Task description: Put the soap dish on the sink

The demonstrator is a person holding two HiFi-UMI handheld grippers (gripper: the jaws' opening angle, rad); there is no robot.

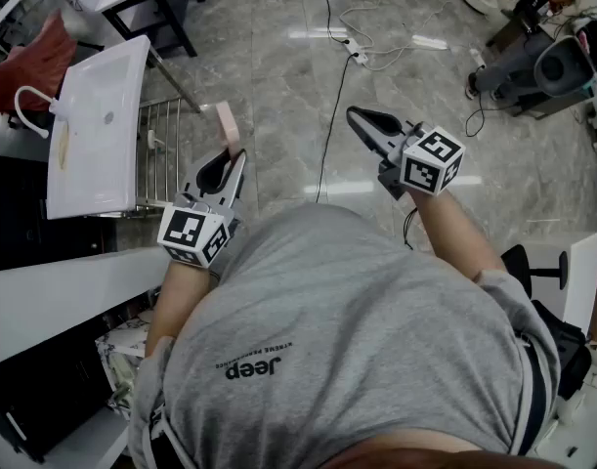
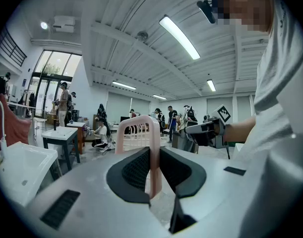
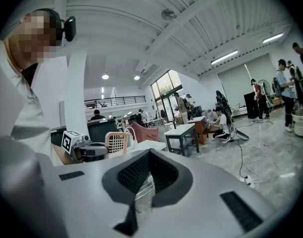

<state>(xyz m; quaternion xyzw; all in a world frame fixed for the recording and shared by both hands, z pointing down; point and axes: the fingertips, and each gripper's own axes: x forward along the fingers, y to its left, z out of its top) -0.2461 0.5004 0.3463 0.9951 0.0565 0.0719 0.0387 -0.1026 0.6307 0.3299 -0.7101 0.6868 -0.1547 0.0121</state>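
I read the dish (image 2: 136,133) in my left claw (image 2: 154,168) as matt pink plastic, slatted. The claw's pads (image 2: 136,170) are black and finely ribbed, and its shell (image 2: 82,182) is smooth matt grey. At ten o'clock the sink (image 1: 93,164) is glossy white. The rack (image 1: 159,154) beside it is bare metal wire. The floor (image 1: 278,57) is polished and marble-look.
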